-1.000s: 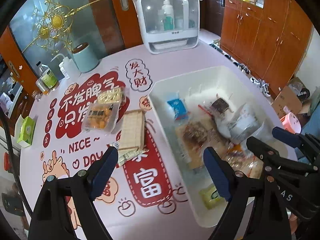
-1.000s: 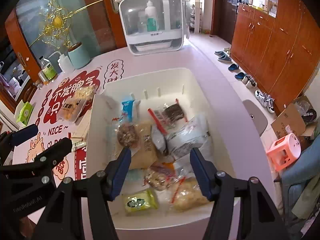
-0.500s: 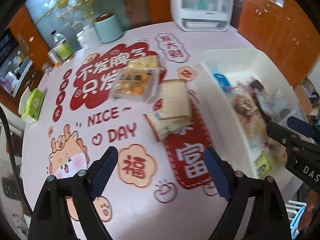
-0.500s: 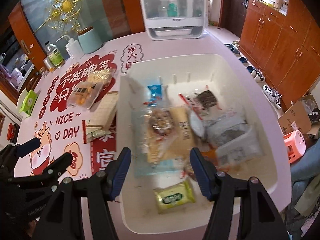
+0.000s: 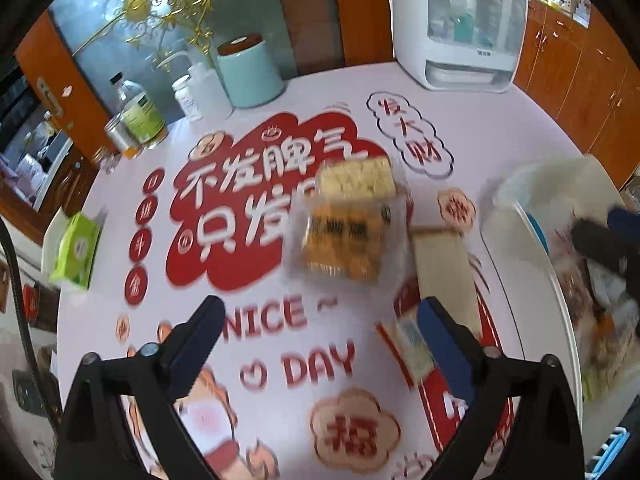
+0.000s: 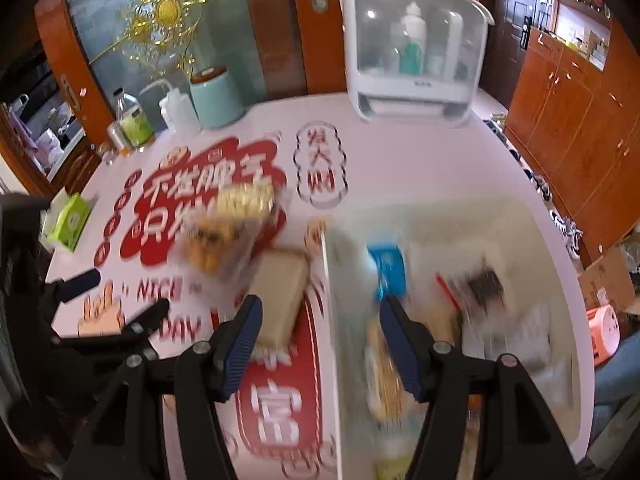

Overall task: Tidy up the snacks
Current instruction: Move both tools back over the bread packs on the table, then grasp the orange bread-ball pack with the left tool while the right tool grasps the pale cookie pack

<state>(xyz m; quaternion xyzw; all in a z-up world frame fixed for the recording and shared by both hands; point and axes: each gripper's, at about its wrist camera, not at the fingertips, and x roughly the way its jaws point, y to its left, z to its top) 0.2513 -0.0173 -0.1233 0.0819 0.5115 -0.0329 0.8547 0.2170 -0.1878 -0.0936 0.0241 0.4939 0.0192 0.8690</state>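
Snacks lie in two groups: some loose on the bench (image 5: 100, 280), the rest heaped in the white bin (image 6: 332, 320) at the bench's right side. The loose ones are a clear pack of orange pieces (image 5: 344, 240), a yellow pack (image 5: 356, 178) touching its far edge, a tan flat pack (image 5: 444, 272) just to its right, and a small sachet (image 5: 412, 344) at the tan pack's near end.

The left hand-held gripper (image 5: 320, 344) hangs above the bench, pointing steeply down. Its jaws are opening and nothing is between them, only the printed cloth. The clear pack lies ahead of it and slightly right; the tan pack lies further right, beside the right finger, with its long axis running away from the gripper, roughly along the bin's wall.

The right hand-held gripper (image 6: 320, 340) is about half open and empty, straddling the bin's left wall, with the tan pack just beyond its left finger and blurred bin contents beyond its right one.

Judging from this, the left hand is the nearer to the loose snacks. A short reach forward would put the clear pack between its jaws.
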